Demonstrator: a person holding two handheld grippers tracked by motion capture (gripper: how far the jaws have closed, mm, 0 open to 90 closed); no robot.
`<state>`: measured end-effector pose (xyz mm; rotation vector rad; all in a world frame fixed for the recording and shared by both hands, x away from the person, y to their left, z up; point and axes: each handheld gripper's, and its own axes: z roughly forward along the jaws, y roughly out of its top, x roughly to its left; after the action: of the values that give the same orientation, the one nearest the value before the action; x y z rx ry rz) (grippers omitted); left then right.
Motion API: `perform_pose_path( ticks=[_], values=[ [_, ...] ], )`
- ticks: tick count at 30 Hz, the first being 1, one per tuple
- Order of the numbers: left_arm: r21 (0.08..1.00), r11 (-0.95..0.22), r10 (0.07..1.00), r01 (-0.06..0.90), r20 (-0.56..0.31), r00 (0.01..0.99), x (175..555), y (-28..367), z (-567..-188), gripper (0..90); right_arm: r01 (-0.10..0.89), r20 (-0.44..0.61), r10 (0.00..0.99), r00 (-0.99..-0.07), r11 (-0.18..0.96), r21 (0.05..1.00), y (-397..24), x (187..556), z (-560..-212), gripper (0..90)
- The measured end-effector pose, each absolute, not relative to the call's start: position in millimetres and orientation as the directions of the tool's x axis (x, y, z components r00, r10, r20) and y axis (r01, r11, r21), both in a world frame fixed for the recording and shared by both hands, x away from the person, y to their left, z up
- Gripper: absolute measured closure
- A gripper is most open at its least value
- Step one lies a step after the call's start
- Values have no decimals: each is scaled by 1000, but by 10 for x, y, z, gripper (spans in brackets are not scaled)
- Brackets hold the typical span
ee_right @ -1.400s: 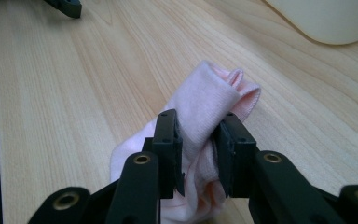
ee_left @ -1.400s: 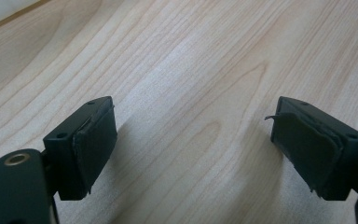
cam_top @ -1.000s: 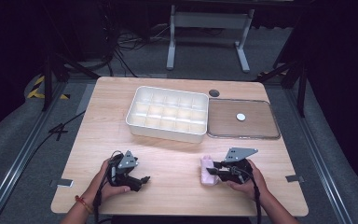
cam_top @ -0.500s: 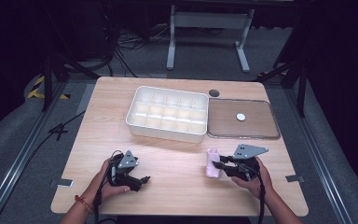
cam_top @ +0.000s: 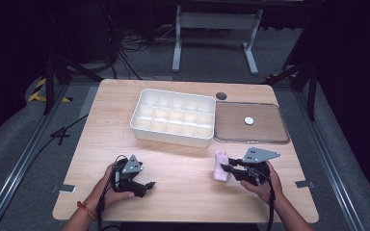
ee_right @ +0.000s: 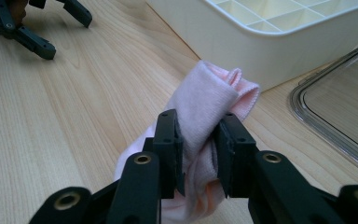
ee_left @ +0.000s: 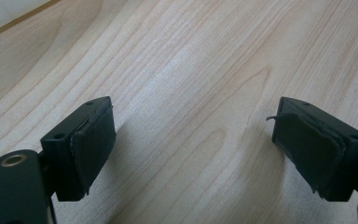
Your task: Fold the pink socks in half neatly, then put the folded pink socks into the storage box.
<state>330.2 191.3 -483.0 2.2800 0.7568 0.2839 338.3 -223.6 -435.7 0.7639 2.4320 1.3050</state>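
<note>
Pink knit cloth, a sock (ee_right: pixel 205 100) by the look of it, is pinched between the pads of the right hand-held gripper (ee_right: pixel 198 154), which has it clamped about midway along. In the high view the sock (cam_top: pixel 220 166) sits low over the wooden surface (cam_top: pixel 183 159), at the tip of the right hand-held gripper (cam_top: pixel 227 168) and on its left, with its long axis running away from the person toward the tray (cam_top: pixel 173 117). The open cuff end points at the tray's near wall (ee_right: pixel 242 42); the other end hangs below the jaws.

The tray lies ahead of the sock and a little left, near but apart from it; the clear lid (cam_top: pixel 250 122) lies ahead and right. If the sock is meant for a compartment, the carry is probably forward, up over that wall.

The left hand-held gripper (cam_top: pixel 144 185) rests well apart on the left, its jaws spread with nothing but bare wood between the pads (ee_left: pixel 91 147). The right hand is the nearer.
</note>
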Motion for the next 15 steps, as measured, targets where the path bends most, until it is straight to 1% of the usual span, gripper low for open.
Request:
perform_pose_path(
  ticks=[15],
  values=[
    [687,-580,594,439,-12,804,3304,1910,-4830,133,312,3,574,-819,441,842,-2242,3390,-4330,718]
  ],
)
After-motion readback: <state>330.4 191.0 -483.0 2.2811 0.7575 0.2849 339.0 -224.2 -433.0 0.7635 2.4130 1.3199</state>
